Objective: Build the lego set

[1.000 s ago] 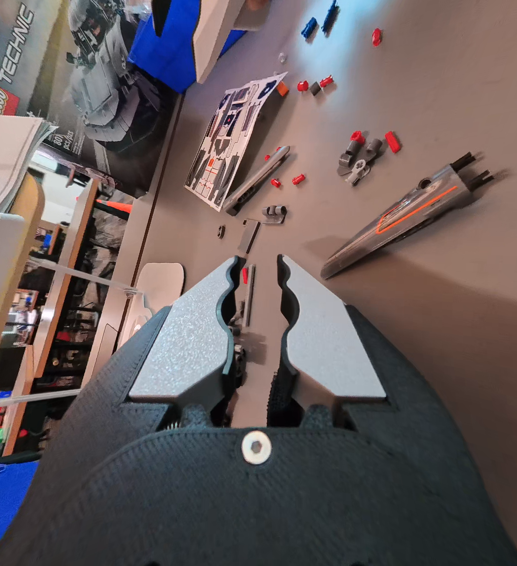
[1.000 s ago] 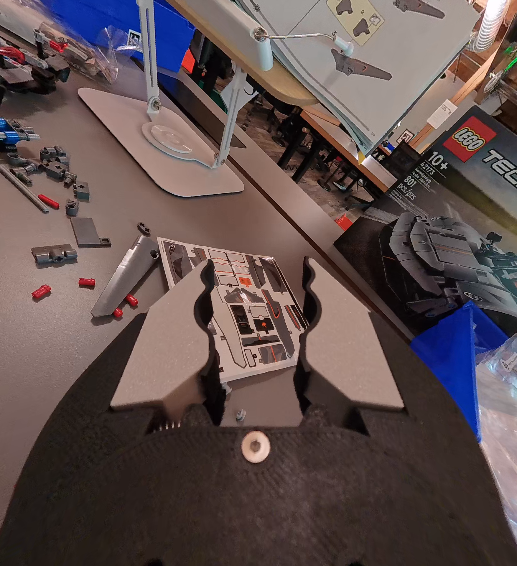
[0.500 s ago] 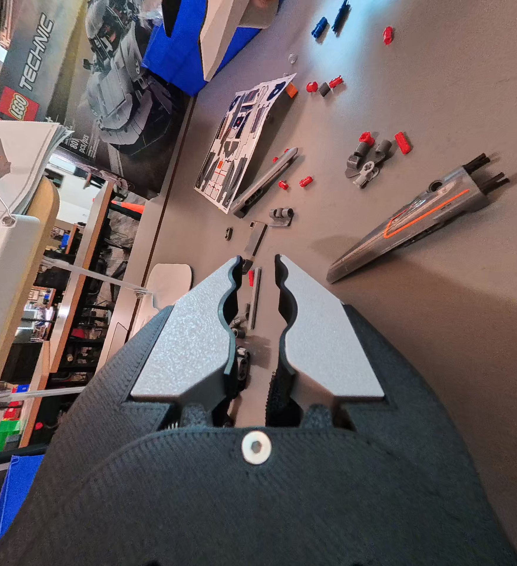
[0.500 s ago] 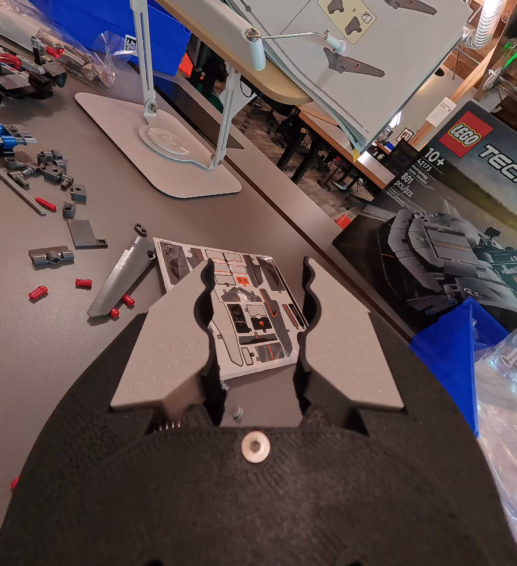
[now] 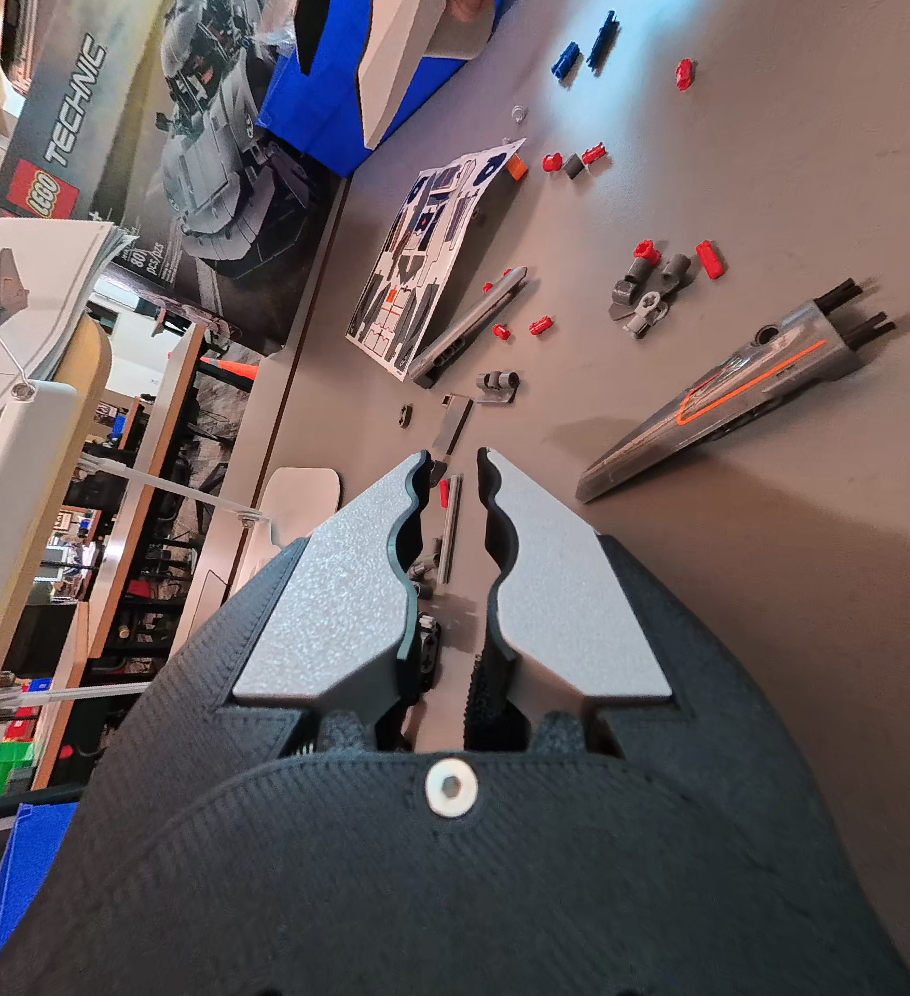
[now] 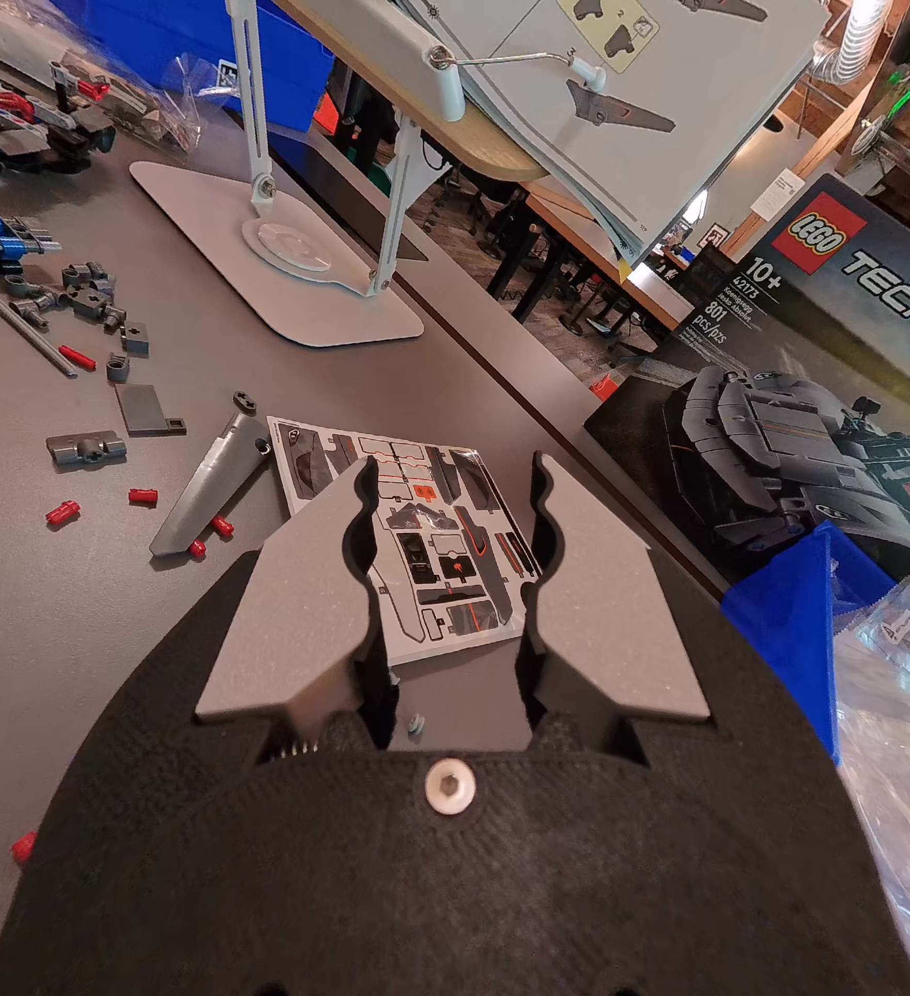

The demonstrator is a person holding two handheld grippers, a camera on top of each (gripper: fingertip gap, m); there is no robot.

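Left gripper point(image 5: 454, 466): fingers apart with a narrow gap, empty, low over the grey-brown matte surface point(image 5: 765, 620). A thin grey plastic axle rod point(image 5: 452, 531) lies right in the gap, with a small red plastic pin point(image 5: 443, 493) just beside it at 11 o'clock and a dark flat grey plate piece point(image 5: 455, 426) past the tips at 12.

Right gripper point(image 6: 452, 463): fingers wide apart, empty, hovering over the white sticker sheet with grey and orange decals point(image 6: 420, 539). A long plain grey wedge panel point(image 6: 210, 485) sits touching the sheet's edge at 9 o'clock, with 2 red pins at its near end.

In the left wrist view a bigger grey wedge panel with an orange stripe and 2 black pins point(image 5: 738, 401) lies at 2 o'clock, well apart from the fingers. It looks like a finished sub-assembly. A white stand with the open instruction booklet point(image 6: 577, 70) stands at 12 in the right view.

Step, my read: part picking for the second wedge panel, with sticker work likely. Cannot tell which comes first.

Next move probably calls for the left fingers to drop and close squarely on the axle rod. It is thin and round, so it may roll or slip. The right fingers would need a shallow edge pinch on the sheet.
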